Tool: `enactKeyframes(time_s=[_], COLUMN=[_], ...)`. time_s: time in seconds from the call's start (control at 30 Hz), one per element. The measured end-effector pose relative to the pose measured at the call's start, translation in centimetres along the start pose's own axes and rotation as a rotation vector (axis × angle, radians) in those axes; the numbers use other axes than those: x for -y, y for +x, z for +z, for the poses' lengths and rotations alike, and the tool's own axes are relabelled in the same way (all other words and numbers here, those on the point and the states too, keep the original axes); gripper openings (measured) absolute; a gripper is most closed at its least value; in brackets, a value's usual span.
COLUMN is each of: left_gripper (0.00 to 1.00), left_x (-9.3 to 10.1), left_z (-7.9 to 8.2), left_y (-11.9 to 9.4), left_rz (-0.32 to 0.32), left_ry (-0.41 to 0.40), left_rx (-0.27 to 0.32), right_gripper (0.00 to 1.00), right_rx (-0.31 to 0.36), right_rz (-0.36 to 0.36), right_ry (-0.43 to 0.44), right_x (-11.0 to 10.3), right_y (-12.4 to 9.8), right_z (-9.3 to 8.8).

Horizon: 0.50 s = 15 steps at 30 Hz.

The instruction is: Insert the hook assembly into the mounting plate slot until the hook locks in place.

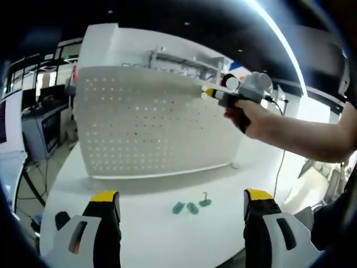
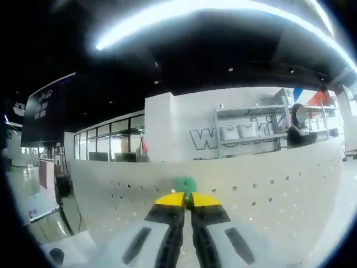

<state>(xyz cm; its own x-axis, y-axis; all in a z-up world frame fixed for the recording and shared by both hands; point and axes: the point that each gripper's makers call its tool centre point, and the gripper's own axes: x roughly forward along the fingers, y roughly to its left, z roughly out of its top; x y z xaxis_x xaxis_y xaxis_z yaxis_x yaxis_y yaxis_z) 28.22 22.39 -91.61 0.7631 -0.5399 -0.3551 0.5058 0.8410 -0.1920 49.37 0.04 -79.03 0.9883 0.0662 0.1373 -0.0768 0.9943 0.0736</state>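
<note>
Where the left gripper view looks forward: left gripper (image 1: 181, 204) low in the frame, its two yellow-tipped jaws set wide apart with nothing between them. Beyond the jaws, a white table (image 1: 139, 223), bearing three small green hooks (image 1: 191, 207) lying loose close together between the jaw tips and the board. Further back, a white perforated mounting plate (image 1: 150, 128), standing upright on the table, dotted with rows of small holes. At the plate's upper right corner, right gripper (image 1: 211, 92) held by a person's hand (image 1: 251, 114), forearm reaching in from the right; yellow tip pressed against the plate's top edge. Too small here to tell what that tip carries. Left of the table, desks and monitors in a dim room.

Seen along the right gripper view: right gripper (image 2: 187, 199) rising from the bottom, yellow tips drawn together with only a thin gap, pinching a green hook assembly (image 2: 184, 183) that pokes out just above them. Hook assembly right up against the mounting plate (image 2: 268, 195), near its top edge; actual seating in a hole cannot be told. Behind the plate, metal shelving (image 2: 251, 131) against a white wall with lettering.
</note>
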Motion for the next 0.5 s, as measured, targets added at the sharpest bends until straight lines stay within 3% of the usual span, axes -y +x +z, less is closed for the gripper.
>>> enactKeyframes(time_s=[0.17, 0.5], left_gripper=[0.92, 0.91], left_x=[-0.13, -0.48], left_z=[0.0, -0.21], left_y=[-0.14, -0.33], left_rz=[0.001, 0.006], left_ry=[-0.004, -0.04], left_rx=[0.0, 0.001], right_gripper=[0.01, 0.01], right_rx=[0.011, 0.051], right_rz=[-0.027, -0.038], right_ry=[0.035, 0.011], right_x=[0.4, 0.7], right_y=[0.3, 0.35], right_z=[-0.21, -0.49])
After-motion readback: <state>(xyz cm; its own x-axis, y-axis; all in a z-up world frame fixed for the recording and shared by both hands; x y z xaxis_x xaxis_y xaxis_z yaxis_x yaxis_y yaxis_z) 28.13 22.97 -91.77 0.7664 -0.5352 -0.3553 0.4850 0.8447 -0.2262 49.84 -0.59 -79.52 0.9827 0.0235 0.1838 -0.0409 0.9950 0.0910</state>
